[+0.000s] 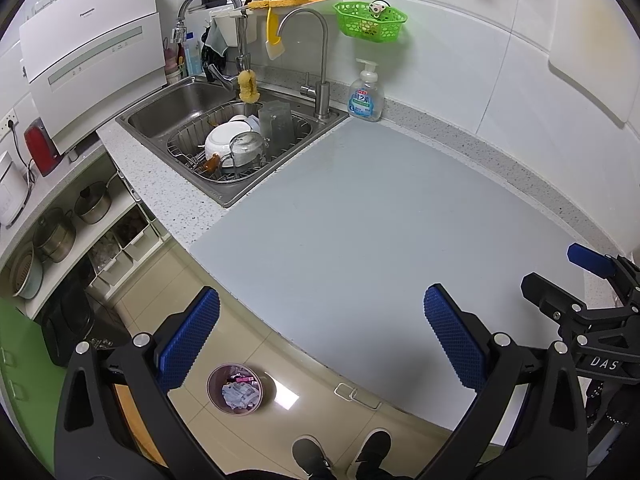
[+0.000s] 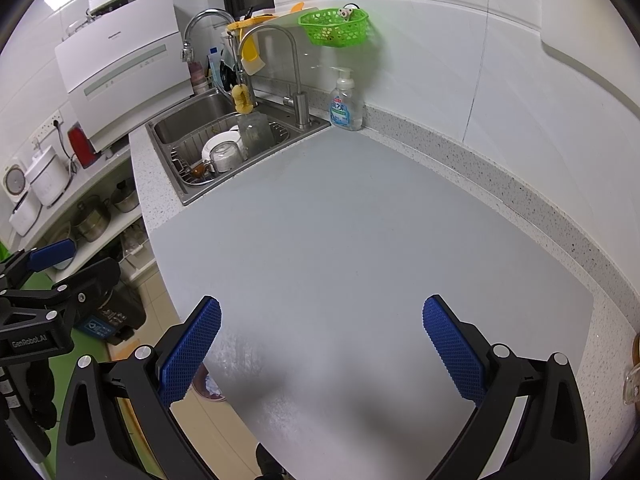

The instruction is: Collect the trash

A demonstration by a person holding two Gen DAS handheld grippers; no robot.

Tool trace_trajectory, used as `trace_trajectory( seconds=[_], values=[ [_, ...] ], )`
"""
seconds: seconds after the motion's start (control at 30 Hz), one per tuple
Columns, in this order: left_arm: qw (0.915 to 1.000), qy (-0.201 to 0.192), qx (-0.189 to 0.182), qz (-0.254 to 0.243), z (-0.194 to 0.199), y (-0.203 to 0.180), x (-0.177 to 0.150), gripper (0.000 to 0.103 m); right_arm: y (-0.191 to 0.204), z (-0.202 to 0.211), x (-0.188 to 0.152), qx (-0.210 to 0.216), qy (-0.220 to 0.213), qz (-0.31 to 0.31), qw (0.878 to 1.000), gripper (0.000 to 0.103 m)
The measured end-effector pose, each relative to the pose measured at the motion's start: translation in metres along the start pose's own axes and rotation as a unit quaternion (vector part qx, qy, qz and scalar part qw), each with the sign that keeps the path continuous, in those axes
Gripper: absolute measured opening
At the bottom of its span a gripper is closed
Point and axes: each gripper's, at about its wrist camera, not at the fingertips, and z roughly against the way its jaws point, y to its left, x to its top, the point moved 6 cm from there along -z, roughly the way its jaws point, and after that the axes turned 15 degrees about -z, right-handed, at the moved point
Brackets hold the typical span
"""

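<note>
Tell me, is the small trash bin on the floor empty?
No, the pink trash bin on the floor holds crumpled paper and wrappers.

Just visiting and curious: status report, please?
Left hand-held gripper open, empty. Right hand-held gripper open, empty. Small round pink trash bin on floor, holding crumpled trash. Grey countertop mat bare.

Both wrist cams high, facing sink (image 1: 224,136); share grey countertop (image 2: 360,240).

We are seeing a small round pink trash bin (image 1: 234,389) standing upright on the tiled floor, just below the edge of the surface. It is holding crumpled white paper (image 1: 238,395) and a pink-and-black wrapper (image 1: 241,379). In the right wrist view only its rim (image 2: 208,390) is showing.
</note>
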Motion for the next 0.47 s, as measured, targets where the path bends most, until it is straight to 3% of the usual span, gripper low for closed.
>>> trace_trajectory(
  seconds=[0.3,0.47],
  values=[
    [0.9998,0.009,-0.009,0.013,-0.0043,0.0016,0.0014,0.100,-0.0001,0.0002,-0.0003,0.000,0.000,0.000,1.000,0.097],
    [0.9998,0.009,0.013,0.011,-0.0052,0.0039,0.0031,0.100,-0.0004,0.0003,-0.0021,0.000,0.001,0.000,1.000,0.097]
  ],
)
